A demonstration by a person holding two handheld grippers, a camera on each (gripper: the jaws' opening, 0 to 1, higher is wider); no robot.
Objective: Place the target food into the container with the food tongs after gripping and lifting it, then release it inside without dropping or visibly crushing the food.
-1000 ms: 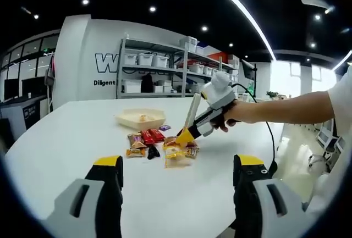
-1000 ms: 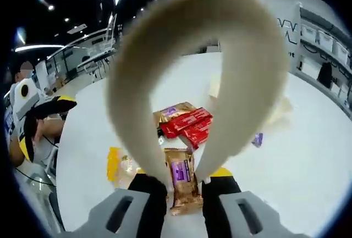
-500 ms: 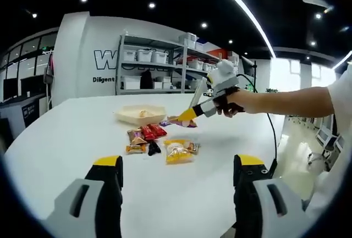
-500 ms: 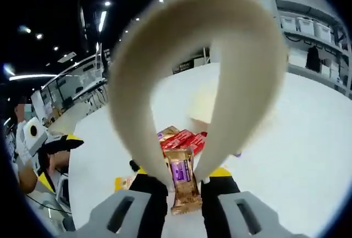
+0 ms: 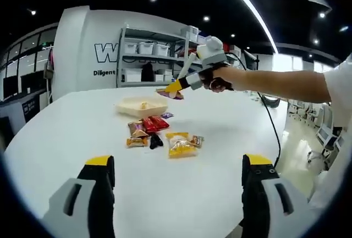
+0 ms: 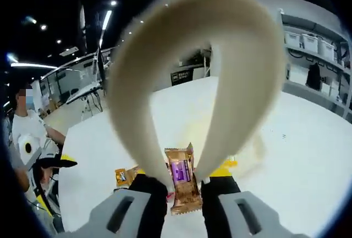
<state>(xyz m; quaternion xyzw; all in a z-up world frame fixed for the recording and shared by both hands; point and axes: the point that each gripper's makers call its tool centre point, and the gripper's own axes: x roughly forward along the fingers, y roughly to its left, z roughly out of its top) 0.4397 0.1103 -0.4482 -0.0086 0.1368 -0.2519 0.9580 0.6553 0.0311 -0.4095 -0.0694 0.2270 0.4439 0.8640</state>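
A: What is changing up close?

B: The left claw (image 5: 173, 194) is hanging low over the desk (image 5: 66, 139), jaws wide, holding nothing. The right claw (image 6: 177, 186) is squeezing the tongs (image 6: 192, 67) shut, and the tongs are pinching a brown snack bar (image 6: 183, 180). A second ago that bar was down among the pile; now it is riding high, clear of the desk.

A: So the lift is done?

B: It looks so. In the left gripper view the right claw (image 5: 175, 87) is carrying the bar (image 5: 166, 93) above the far side of the tray (image 5: 142, 106), so the lowering and release are still waiting. The wrapper is looking uncrushed.

A: And room to move?

B: The other snacks (image 5: 159, 138) are lying nearer than the tray, apart from it. Bare desk is running on all sides, its edges well away. The shelves (image 5: 154, 65) are standing far behind.
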